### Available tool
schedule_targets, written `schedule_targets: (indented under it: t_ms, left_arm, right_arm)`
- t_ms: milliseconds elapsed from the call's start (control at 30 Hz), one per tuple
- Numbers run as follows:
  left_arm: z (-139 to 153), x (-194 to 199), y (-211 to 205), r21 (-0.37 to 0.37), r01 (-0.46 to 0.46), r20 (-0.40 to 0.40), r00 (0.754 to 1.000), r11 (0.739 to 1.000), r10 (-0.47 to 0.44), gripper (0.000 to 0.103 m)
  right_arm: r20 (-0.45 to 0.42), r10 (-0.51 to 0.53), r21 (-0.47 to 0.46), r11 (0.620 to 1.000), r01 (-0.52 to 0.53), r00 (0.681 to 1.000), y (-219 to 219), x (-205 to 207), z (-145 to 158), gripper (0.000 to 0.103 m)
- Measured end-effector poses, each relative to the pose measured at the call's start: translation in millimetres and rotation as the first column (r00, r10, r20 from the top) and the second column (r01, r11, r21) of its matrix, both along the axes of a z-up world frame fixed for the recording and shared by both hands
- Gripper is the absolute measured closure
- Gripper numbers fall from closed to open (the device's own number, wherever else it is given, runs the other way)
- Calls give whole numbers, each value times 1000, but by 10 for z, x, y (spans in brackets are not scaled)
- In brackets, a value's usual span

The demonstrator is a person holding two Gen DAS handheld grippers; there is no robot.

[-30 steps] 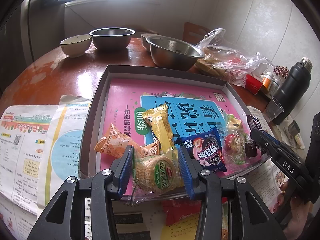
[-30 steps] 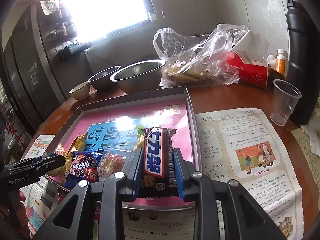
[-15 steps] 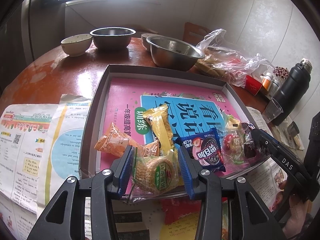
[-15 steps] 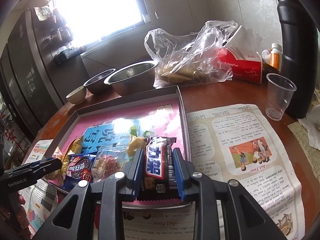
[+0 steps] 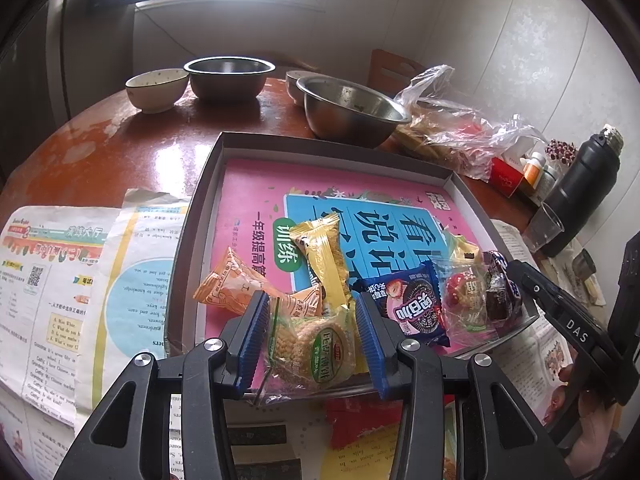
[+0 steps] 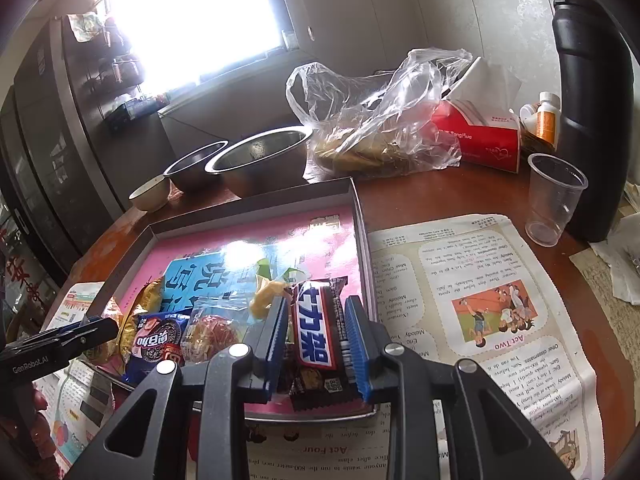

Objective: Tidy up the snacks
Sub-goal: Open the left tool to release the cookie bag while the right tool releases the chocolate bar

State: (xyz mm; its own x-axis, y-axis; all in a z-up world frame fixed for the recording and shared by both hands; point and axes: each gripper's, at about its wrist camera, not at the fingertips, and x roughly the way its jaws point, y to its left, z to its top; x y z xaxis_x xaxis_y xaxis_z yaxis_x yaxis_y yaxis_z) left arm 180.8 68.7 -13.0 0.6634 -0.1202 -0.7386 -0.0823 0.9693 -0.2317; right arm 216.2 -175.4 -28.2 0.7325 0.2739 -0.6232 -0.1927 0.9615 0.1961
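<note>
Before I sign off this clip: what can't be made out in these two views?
- Red packet, left wrist view: hidden under left gripper and tray.
- Chocolate bar sides, right wrist view: covered by right gripper.
- Plastic bag contents: blurred by crumpled film.

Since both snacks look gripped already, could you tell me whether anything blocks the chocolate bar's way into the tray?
Nothing visible does. The right gripper holds the chocolate bar over the tray's near right corner, with bare pink floor just beyond; the other snacks lie to its left.
</note>
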Motion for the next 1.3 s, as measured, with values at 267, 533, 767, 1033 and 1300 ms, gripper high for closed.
schedule_targets:
  t_ms: [267,533,767,1033,1300]
  left_arm:
    - [6,-3,22,-9,-5,3,1000,1000,5,57]
    - [22,-13,10,-11,-2,7,1000,1000,2,57]
    - [52,-25,-22,-4,4,15,1000,1000,-4,47]
    - [119,-75,-40,5,10,38,999,1000,-10,38]
    - [194,-134,-76,24,9,54,998,1000,-10,31]
  right_arm:
    - [15,14,-3,1000,-14,1000,29,-59,59,73]
    - [11,18,1,1000,-18,1000,33,-78,56,72]
    - [14,16,2,1000,-16,1000,31,-91,61,66]
    - [19,9,4,1000,-9,1000,10,-109,84,61]
    - [34,9,5,1000,-9,999,8,-172,151,54]
